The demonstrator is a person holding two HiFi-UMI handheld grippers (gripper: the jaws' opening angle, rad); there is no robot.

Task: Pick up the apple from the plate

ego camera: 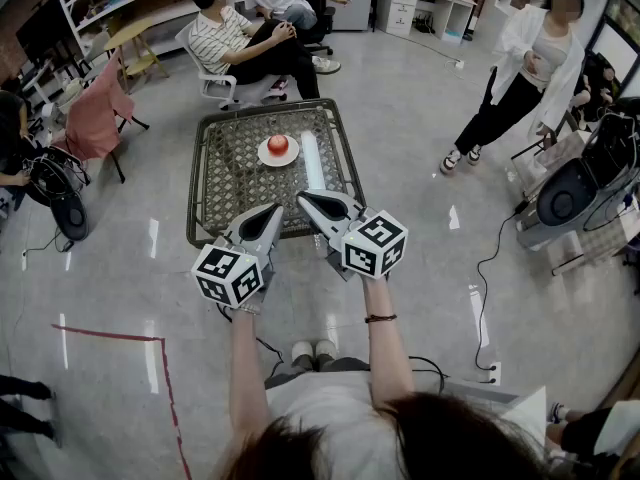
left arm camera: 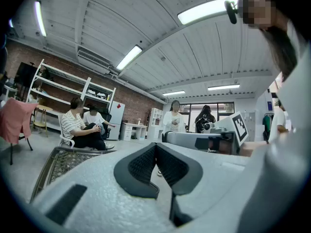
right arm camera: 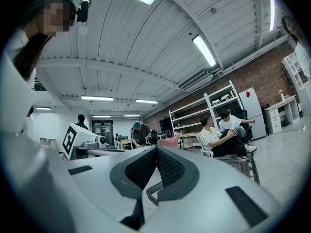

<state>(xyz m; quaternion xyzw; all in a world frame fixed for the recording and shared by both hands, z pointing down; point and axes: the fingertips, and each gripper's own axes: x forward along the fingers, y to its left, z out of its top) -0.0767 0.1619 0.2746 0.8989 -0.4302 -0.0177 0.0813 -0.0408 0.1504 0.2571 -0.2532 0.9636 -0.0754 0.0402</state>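
Head view shows the apple (ego camera: 278,144) on its plate (ego camera: 263,157) at the far middle of the table (ego camera: 215,200), while the left tongs (ego camera: 273,210) and the right tongs (ego camera: 304,198), both pressed together and empty, hover at its near edge.

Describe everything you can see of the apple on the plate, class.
The apple is red, round and glossy; any stem is too small to see. It sits near the middle of a round white plate on the mesh-topped table, left of a white cylinder. Only the plate touches it. The left gripper and right gripper hang at the table's near edge, short of it.
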